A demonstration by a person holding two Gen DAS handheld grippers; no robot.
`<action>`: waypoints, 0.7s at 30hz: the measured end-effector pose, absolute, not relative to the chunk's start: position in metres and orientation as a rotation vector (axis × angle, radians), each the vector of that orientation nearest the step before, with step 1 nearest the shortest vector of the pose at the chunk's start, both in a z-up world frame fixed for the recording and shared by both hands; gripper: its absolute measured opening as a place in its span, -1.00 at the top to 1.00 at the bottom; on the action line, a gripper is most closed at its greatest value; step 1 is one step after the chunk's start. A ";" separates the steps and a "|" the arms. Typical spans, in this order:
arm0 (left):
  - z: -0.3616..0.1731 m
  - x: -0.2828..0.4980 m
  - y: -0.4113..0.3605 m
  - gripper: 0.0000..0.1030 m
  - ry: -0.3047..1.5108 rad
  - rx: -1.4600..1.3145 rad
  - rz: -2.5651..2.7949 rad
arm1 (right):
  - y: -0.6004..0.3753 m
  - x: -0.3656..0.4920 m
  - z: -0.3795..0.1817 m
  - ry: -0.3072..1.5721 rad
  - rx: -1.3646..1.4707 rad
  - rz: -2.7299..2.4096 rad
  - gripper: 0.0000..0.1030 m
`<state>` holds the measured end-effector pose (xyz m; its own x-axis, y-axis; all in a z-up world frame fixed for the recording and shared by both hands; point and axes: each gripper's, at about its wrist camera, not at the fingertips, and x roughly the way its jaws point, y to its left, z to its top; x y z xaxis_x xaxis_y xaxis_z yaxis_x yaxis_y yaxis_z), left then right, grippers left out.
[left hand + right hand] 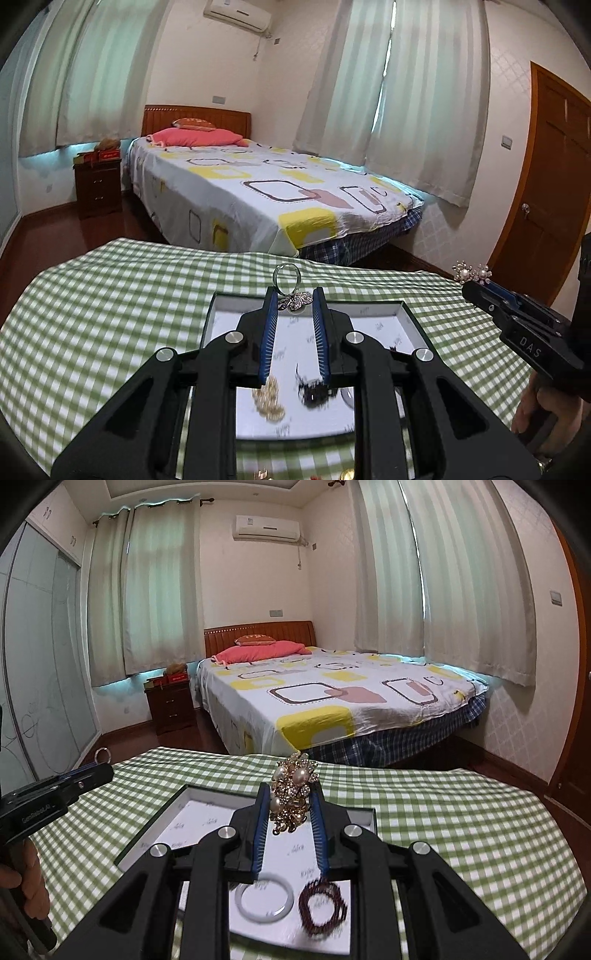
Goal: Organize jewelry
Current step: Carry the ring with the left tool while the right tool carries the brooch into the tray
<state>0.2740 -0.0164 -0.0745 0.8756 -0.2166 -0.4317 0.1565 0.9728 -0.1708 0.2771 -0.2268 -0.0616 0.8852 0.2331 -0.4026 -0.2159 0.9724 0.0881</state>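
My left gripper (293, 297) is shut on a silver ring (287, 277) with a sparkly butterfly top, held above the open white-lined box (218, 321). My right gripper (291, 797) is shut on a gold brooch (293, 794) set with pearls, also above the box (162, 830). In the box lie a gold chain piece (269, 400) and a dark blurred item (314, 391), and in the right wrist view a white bangle (264, 897) and a dark red bead bracelet (323, 904). The right gripper shows at the right edge of the left wrist view (471, 282), the left gripper at the left edge of the right wrist view (105, 766).
The box sits on a table with a green checked cloth (110, 314). A bed (266, 192) stands behind the table, a dark nightstand (98, 184) beside it, and a wooden door (546, 192) at the right. Small items (347, 472) lie at the table's near edge.
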 end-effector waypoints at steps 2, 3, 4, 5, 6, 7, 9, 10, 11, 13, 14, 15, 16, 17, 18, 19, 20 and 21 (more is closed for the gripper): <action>-0.079 0.289 -0.021 0.63 0.473 -0.120 -0.197 | -0.226 0.288 -0.064 0.424 0.037 0.232 0.56; -0.083 0.298 -0.024 0.63 0.485 -0.113 -0.199 | -0.226 0.293 -0.066 0.427 0.036 0.231 0.56; -0.089 0.306 -0.026 0.63 0.500 -0.108 -0.197 | -0.226 0.300 -0.070 0.433 0.038 0.230 0.56; -0.095 0.313 -0.026 0.63 0.514 -0.107 -0.196 | -0.225 0.304 -0.073 0.439 0.039 0.230 0.56; -0.100 0.318 -0.028 0.63 0.528 -0.105 -0.196 | -0.225 0.310 -0.077 0.449 0.040 0.229 0.56; -0.110 0.330 -0.030 0.63 0.558 -0.099 -0.193 | -0.225 0.315 -0.082 0.460 0.041 0.228 0.56; -0.125 0.346 -0.032 0.63 0.609 -0.091 -0.194 | -0.226 0.327 -0.094 0.491 0.045 0.226 0.56; -0.132 0.353 -0.032 0.63 0.634 -0.089 -0.191 | -0.226 0.332 -0.099 0.507 0.047 0.227 0.56; -0.138 0.358 -0.032 0.63 0.655 -0.087 -0.191 | -0.226 0.337 -0.106 0.529 0.049 0.227 0.56; -0.150 0.370 -0.033 0.63 0.701 -0.078 -0.189 | -0.225 0.346 -0.118 0.565 0.047 0.227 0.56; -0.154 0.376 -0.034 0.63 0.724 -0.072 -0.190 | -0.224 0.350 -0.124 0.587 0.043 0.226 0.56; -0.158 0.381 -0.035 0.63 0.745 -0.068 -0.190 | -0.223 0.353 -0.129 0.606 0.040 0.226 0.56; -0.164 0.387 -0.036 0.63 0.772 -0.066 -0.187 | -0.222 0.355 -0.134 0.626 0.037 0.226 0.56; -0.167 0.389 -0.036 0.63 0.785 -0.065 -0.185 | -0.221 0.358 -0.139 0.650 0.037 0.225 0.56; -0.170 0.392 -0.037 0.63 0.801 -0.063 -0.183 | -0.221 0.360 -0.143 0.668 0.039 0.223 0.56; -0.174 0.395 -0.037 0.63 0.819 -0.060 -0.180 | -0.221 0.363 -0.147 0.691 0.041 0.220 0.56; -0.176 0.398 -0.037 0.63 0.833 -0.057 -0.177 | -0.221 0.365 -0.149 0.707 0.040 0.216 0.56; -0.179 0.400 -0.037 0.63 0.846 -0.052 -0.175 | -0.221 0.367 -0.152 0.726 0.040 0.213 0.56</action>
<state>0.3996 -0.0375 -0.1790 0.6493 -0.1742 -0.7403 0.1329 0.9844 -0.1150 0.3675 -0.2210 -0.1522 0.7274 0.2071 -0.6542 -0.1796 0.9776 0.1099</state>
